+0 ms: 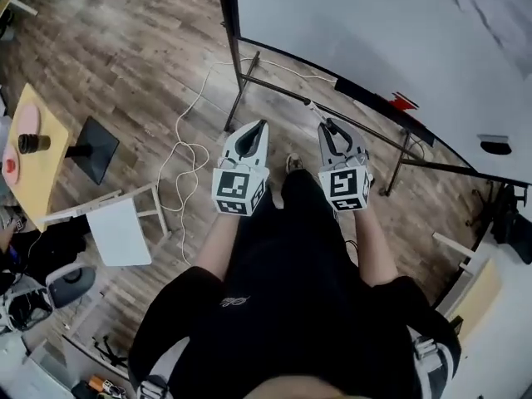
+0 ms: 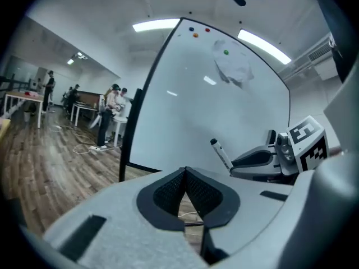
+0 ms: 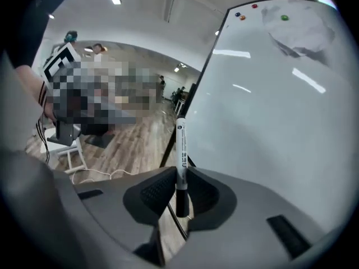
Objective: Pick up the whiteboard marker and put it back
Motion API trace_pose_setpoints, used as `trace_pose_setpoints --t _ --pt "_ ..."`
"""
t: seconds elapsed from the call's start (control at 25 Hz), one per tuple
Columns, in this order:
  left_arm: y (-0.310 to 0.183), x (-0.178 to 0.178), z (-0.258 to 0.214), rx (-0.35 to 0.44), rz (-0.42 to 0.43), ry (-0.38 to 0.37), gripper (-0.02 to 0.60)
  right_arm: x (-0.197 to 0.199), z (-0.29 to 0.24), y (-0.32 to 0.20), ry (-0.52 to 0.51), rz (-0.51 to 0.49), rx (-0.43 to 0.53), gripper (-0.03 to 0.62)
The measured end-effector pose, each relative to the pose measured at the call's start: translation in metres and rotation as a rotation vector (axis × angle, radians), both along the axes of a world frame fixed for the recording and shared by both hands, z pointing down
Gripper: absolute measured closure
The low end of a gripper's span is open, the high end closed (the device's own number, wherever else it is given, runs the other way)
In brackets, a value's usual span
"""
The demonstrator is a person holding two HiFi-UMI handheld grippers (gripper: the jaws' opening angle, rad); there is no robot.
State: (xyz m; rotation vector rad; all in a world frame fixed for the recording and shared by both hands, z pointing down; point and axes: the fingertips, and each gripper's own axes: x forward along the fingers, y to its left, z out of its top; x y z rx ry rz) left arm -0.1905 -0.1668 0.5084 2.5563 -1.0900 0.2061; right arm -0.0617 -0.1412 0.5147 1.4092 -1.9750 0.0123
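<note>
"Marker (image 3: 180,144), where is it?"

"Clamped in the right tongs (image 3: 180,172). In the right gripper view its dark lower end sits between the two pads and the white barrel stands up toward 12 o'clock, in front of the whiteboard's (image 3: 269,105) left edge."

"So those tongs are narrow?"

"Narrow, closed onto the barrel from both sides. In the left gripper view the same tongs show at 3 o'clock, with the marker sticking out of them toward 11 o'clock, and the board is behind it."

"And the left tongs (image 2: 185,170)?"

"Tips pressed together, nothing between them. They are empty."

"How do the two sit in the head view?"

"Side by side, just apart, in front of the person's (image 1: 291,306) chest: left at 11 o'clock, right at 1 o'clock. Both point toward the foot of the board's stand (image 1: 241,73). The whiteboard fills the frame from 12 to 3 o'clock."

"Does the marker touch the board?"

"I cannot tell; it is near the board, but no view shows contact."

"Anything else around?"

"Wood floor (image 1: 125,40), with a white cable (image 1: 187,152) looping across it at 10 o'clock. A yellow bench (image 1: 50,165) at 9 o'clock carries a dark cup (image 1: 33,143). A white stool (image 1: 116,231) stands at 8 o'clock. Small coloured magnets (image 3: 241,15) dot the board's top."
</note>
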Motion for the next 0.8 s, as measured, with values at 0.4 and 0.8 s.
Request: trace_pose_setpoints --t 0.4,0.8 --pt "0.005 0.088 0.032 -0.054 0.108 -0.008 0.574 0.113 0.039 0.015 0.355 0.037 -0.151 0.54" --pt "-0.013 0.133 0.058 -0.115 0.026 -0.06 0.574 0.196 0.097 -0.016 0.517 -0.041 -0.299 0.54"
